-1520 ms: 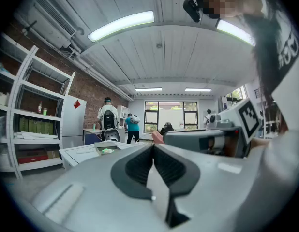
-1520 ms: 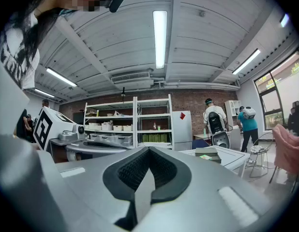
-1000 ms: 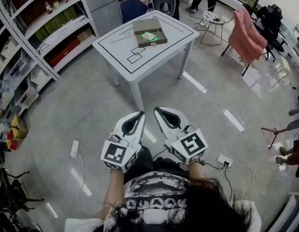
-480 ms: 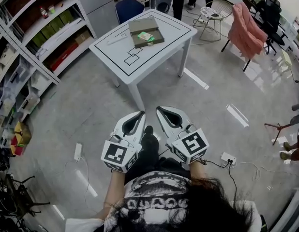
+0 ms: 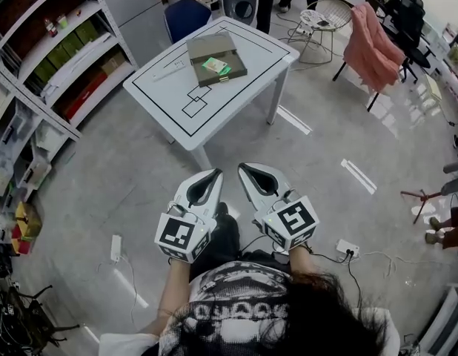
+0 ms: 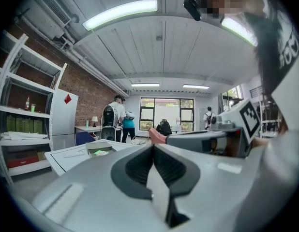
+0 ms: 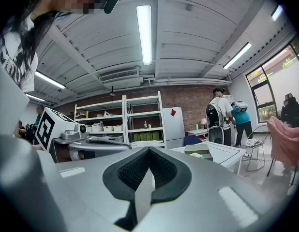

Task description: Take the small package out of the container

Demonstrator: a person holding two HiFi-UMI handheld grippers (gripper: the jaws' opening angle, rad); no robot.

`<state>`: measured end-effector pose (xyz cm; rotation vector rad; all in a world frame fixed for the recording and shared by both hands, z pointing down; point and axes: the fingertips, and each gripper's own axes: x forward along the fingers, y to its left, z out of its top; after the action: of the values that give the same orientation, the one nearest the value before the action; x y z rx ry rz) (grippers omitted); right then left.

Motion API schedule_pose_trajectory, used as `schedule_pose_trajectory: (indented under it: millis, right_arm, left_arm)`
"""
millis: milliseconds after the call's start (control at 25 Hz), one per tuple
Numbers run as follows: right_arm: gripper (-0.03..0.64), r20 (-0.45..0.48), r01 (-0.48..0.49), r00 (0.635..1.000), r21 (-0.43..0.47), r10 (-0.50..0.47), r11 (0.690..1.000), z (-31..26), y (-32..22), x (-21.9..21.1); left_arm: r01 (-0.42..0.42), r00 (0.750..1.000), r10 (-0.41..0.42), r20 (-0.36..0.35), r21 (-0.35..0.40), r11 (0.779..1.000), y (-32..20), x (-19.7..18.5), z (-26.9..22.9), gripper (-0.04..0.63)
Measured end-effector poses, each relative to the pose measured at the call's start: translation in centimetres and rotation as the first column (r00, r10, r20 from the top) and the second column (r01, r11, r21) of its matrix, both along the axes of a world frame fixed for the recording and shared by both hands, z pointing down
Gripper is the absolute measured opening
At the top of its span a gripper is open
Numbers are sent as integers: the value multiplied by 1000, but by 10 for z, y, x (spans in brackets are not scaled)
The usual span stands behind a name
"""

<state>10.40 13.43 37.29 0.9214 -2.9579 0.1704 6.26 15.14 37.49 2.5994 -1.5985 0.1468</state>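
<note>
The green package (image 5: 215,66) lies in the open container (image 5: 207,47) on the bench (image 5: 170,99), well ahead of the left gripper (image 5: 215,175) and right gripper (image 5: 244,168), both closed on nothing; it looks flat, light and perhaps slippery, so pinch one edge gently.

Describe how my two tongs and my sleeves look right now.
The left tongs and right tongs are light grey tapered shells, with dark ribbed pads lining a teardrop opening. The left cube and right cube at their rear ends are white with black square markers. The person wears a black-and-white patterned top.
</note>
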Motion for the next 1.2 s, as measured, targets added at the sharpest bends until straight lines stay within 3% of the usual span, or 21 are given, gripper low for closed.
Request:
schedule_pose_trajectory:
  millis: [640,920,1200]
  right_arm:
    - [2,-33,-47,998,-35,45,998,-1,-177,-108]
    - [2,-55,-78,996,-42,76,996,6,-222,-140]
    - [2,-76,-91,993,-43,88,995,12,-241,-157]
  left_arm:
    - [-51,998,51,-21,-15,999,-178,-110,-1,0]
    - [-73,997,72,-33,-23,997,-225,-145,5,0]
    - [-99,994,98,-39,-34,995,-247,-157,13,0]
